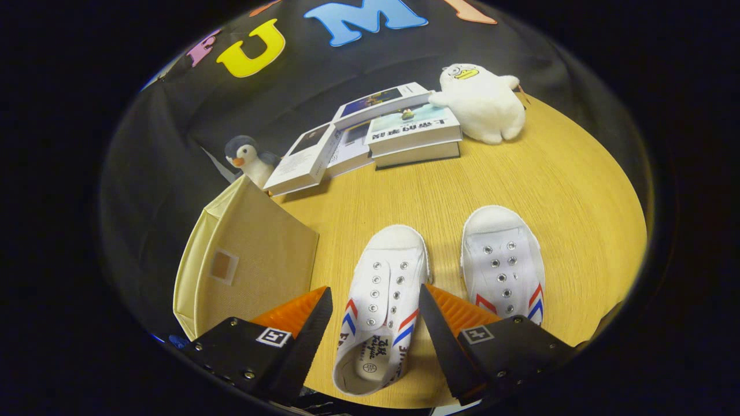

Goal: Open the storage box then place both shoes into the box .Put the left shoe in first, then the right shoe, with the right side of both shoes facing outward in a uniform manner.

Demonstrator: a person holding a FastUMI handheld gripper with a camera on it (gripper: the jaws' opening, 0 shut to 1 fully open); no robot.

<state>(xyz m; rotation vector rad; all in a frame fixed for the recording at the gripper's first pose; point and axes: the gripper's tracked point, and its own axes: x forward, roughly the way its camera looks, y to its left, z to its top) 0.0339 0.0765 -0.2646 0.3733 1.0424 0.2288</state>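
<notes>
Tongs (376,303) spread wide, straddling the near shoe (381,306) without pinching it; I judge that one the left shoe. Other shoe (502,263) sits just beside, toes pointing away. Fabric storage box (248,260) stands off the left finger; I can't tell whether its lid is open. Beyond: books (399,130), a penguin toy (248,159), a white plush (483,101). Both shoes still on the table (578,190); neither stowed yet.
</notes>
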